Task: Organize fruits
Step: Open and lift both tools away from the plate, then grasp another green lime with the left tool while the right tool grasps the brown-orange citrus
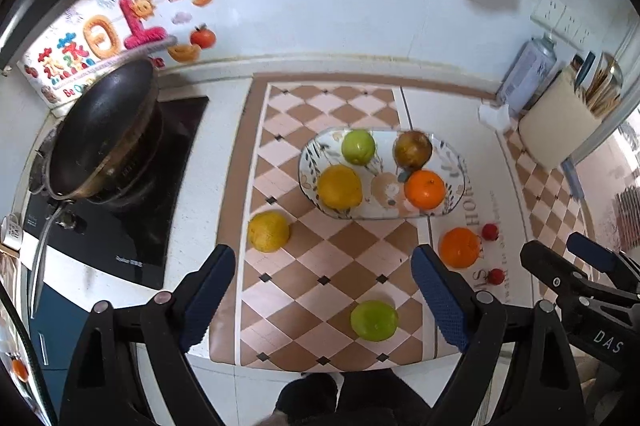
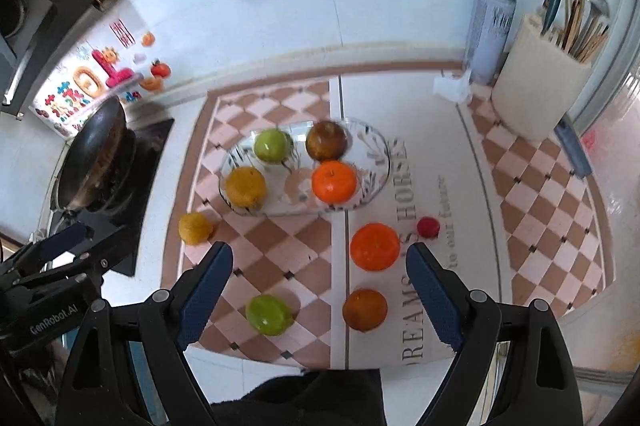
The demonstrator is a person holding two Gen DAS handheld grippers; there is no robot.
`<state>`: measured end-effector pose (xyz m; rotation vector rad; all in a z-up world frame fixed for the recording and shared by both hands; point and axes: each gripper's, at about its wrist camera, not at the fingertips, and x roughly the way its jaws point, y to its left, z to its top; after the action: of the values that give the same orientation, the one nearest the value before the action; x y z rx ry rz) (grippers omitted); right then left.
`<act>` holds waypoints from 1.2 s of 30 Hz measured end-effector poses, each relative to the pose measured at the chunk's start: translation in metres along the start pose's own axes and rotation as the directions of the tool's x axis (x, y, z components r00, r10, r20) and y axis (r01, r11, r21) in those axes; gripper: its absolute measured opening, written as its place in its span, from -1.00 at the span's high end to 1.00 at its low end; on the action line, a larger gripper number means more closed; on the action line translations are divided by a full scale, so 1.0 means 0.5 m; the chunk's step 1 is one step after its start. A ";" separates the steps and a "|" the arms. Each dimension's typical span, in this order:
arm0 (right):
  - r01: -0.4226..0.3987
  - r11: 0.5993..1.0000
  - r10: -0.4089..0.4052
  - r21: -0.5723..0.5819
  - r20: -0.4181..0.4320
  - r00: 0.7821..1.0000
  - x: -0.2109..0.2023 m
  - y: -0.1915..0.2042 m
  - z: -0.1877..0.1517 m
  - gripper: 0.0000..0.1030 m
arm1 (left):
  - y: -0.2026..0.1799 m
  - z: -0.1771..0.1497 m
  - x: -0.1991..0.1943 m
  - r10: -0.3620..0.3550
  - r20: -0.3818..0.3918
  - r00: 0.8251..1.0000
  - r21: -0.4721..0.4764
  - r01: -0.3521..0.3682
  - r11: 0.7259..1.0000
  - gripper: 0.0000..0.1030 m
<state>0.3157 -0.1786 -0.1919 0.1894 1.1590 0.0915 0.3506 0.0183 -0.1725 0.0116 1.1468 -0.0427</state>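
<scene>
Green apple (image 1: 374,320) between wide left gripper (image 1: 324,290) jaws (untouched), plate (image 1: 452,162) beyond

Oval patterned glass plate (image 1: 456,162) holding green, brown, yellow, orange fruits, loose on the checkered mat — yellow (image 1: 268,231), green (image 1: 374,320), orange (image 1: 459,247), two small red (image 1: 490,232)

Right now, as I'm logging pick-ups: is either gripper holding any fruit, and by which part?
Nothing is held. The left gripper and right gripper are both open and empty above the mat.
</scene>
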 end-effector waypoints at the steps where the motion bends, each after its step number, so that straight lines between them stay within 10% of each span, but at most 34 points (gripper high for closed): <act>1: -0.024 0.999 0.025 0.032 -0.022 0.999 0.020 -0.018 -0.006 -0.76 | -0.003 -0.001 0.017 -0.006 -0.021 1.000 0.005 0.006 1.000 -0.93; 6: -0.021 0.996 0.028 0.092 -0.081 0.996 0.090 -0.076 -0.047 -0.75 | -0.029 -0.035 0.125 -0.063 -0.162 0.985 0.020 0.067 0.998 -0.93; 10: 0.003 0.994 0.014 0.113 -0.145 0.989 0.150 -0.111 -0.079 -0.34 | -0.061 -0.081 0.225 -0.096 -0.329 0.939 0.000 0.102 0.995 -0.93; 17: -0.016 0.985 0.055 0.174 -0.221 0.974 0.217 -0.157 -0.115 -0.34 | -0.108 -0.130 0.319 -0.092 -0.470 0.878 0.049 0.130 0.990 -0.93; 23: -0.030 0.981 0.084 0.194 -0.274 0.958 0.257 -0.163 -0.119 -0.34 | -0.146 -0.144 0.346 -0.056 -0.479 0.876 0.149 0.144 0.978 -0.83; 27: -0.032 0.981 0.091 0.191 -0.313 0.946 0.284 -0.157 -0.122 -0.34 | -0.168 -0.160 0.369 -0.016 -0.494 0.869 0.225 0.146 0.963 -0.17; 36: -0.031 0.982 0.101 0.186 -0.384 0.918 0.357 -0.145 -0.130 -0.34 | -0.129 -0.126 0.387 -0.001 -0.464 0.886 0.174 0.092 0.980 -0.16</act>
<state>0.3254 -0.2127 -0.3921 0.3811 1.5645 0.0888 0.3699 -0.0498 -0.3740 0.1744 1.6204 -0.2030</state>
